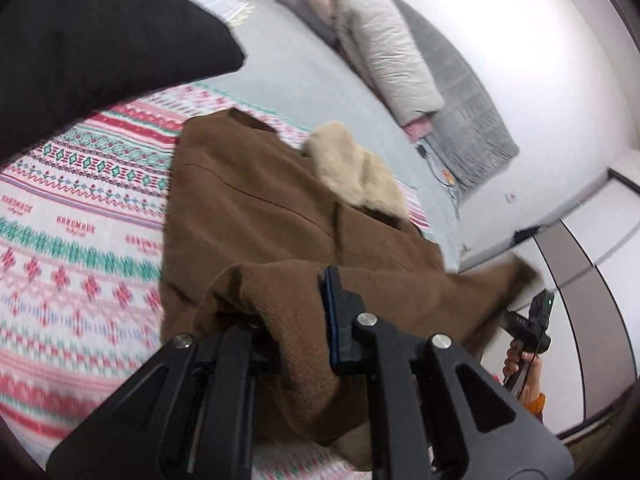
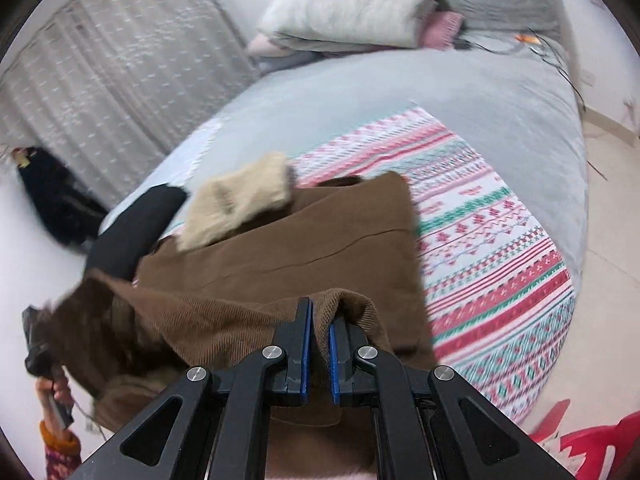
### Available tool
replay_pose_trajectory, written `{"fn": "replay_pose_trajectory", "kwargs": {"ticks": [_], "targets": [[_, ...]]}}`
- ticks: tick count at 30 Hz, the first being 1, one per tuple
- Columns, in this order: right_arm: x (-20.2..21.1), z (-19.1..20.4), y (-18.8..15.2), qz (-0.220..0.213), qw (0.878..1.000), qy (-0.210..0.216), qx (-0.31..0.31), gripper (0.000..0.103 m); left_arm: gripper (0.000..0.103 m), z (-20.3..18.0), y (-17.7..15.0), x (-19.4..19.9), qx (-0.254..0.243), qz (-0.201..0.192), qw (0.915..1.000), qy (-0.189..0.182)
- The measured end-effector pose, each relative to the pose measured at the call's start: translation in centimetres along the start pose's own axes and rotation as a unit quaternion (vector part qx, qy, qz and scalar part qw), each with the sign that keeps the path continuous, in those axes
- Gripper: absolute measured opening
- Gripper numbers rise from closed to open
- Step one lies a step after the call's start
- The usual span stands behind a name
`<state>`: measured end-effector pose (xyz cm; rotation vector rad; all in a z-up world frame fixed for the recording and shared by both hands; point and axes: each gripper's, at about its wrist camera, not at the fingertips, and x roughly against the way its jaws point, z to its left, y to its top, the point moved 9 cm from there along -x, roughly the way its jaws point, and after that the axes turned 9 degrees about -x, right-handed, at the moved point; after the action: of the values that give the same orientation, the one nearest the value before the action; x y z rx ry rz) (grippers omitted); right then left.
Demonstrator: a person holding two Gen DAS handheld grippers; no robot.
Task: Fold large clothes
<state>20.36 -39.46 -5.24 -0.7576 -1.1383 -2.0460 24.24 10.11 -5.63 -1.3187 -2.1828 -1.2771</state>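
Note:
A large brown coat (image 1: pixel 248 208) with a cream fur collar (image 1: pixel 356 168) lies on a patterned pink and green blanket (image 1: pixel 72 240) on the bed. My left gripper (image 1: pixel 292 312) is shut on a fold of the coat's brown hem, which drapes over its left finger. In the right wrist view my right gripper (image 2: pixel 319 332) is shut on another fold of the same coat (image 2: pixel 320 232), with the collar (image 2: pixel 236 200) beyond. Both grippers hold the hem lifted above the rest of the coat. The right gripper also shows in the left wrist view (image 1: pixel 532 320), gripping the far end.
A black garment (image 1: pixel 100 40) lies at the blanket's far side. Folded grey and white bedding (image 2: pixel 352 12) is stacked at the head of the grey bed (image 2: pixel 500 92). A curtain (image 2: pixel 100 60) hangs at the left. A wardrobe (image 1: pixel 592 280) stands at the right.

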Motion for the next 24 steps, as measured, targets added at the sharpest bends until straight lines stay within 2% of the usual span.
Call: {"fn": "replay_pose_trajectory", "kwargs": {"ticks": [2, 6, 10, 12, 14, 15, 16, 17, 18, 20, 22, 24], "targets": [[-2.0, -1.5, 1.1, 0.003, 1.000, -0.013, -0.019, 0.007, 0.020, 2.2, 0.4, -2.2, 0.017, 0.012, 0.9998, 0.005], [-7.3, -3.9, 1.7, 0.031, 0.997, 0.004, -0.074, 0.008, 0.021, 4.9, -0.3, -6.2, 0.032, 0.057, 0.9978, 0.009], [-10.3, -5.4, 1.1, 0.044, 0.995, -0.007, -0.090, 0.011, 0.022, 5.2, -0.4, -6.5, 0.038, 0.063, 0.9970, -0.026], [-10.4, -5.6, 1.0, 0.047, 0.994, 0.004, -0.094, 0.012, 0.029, 4.7, -0.5, -5.8, 0.030, 0.065, 0.9968, -0.036], [-9.7, -5.5, 1.1, 0.049, 0.994, 0.024, -0.098, 0.017, 0.048, 3.8, -0.4, -4.4, 0.004, 0.060, 0.9979, -0.025], [-8.8, -5.3, 1.2, 0.048, 0.993, 0.038, -0.098, 0.018, 0.055, 3.4, -0.3, -3.6, -0.008, 0.052, 0.9984, -0.021], [-8.2, -5.0, 1.3, 0.045, 0.993, 0.047, -0.094, 0.021, 0.068, 2.8, -0.1, -2.6, -0.023, 0.039, 0.9989, -0.016], [-7.3, -4.7, 1.4, 0.040, 0.994, 0.054, -0.085, 0.025, 0.078, 2.6, 0.1, -1.6, -0.038, 0.025, 0.9989, -0.008], [-6.4, -4.4, 1.6, 0.030, 0.996, 0.050, -0.072, 0.030, 0.079, 2.5, 0.2, -1.0, -0.051, 0.013, 0.9986, 0.003], [-4.8, -4.4, 2.1, 0.000, 0.999, 0.025, -0.042, 0.062, 0.080, 2.5, 0.1, 0.0, -0.079, 0.003, 0.9967, 0.020], [-3.3, -3.9, 2.1, -0.025, 1.000, 0.006, -0.003, 0.068, 0.080, 3.1, -0.6, 0.2, -0.109, 0.014, 0.9929, 0.045], [-3.1, -3.2, 1.3, -0.022, 0.999, -0.009, 0.042, 0.068, 0.080, 4.0, -1.4, -0.2, -0.128, 0.030, 0.9889, 0.070]]}}
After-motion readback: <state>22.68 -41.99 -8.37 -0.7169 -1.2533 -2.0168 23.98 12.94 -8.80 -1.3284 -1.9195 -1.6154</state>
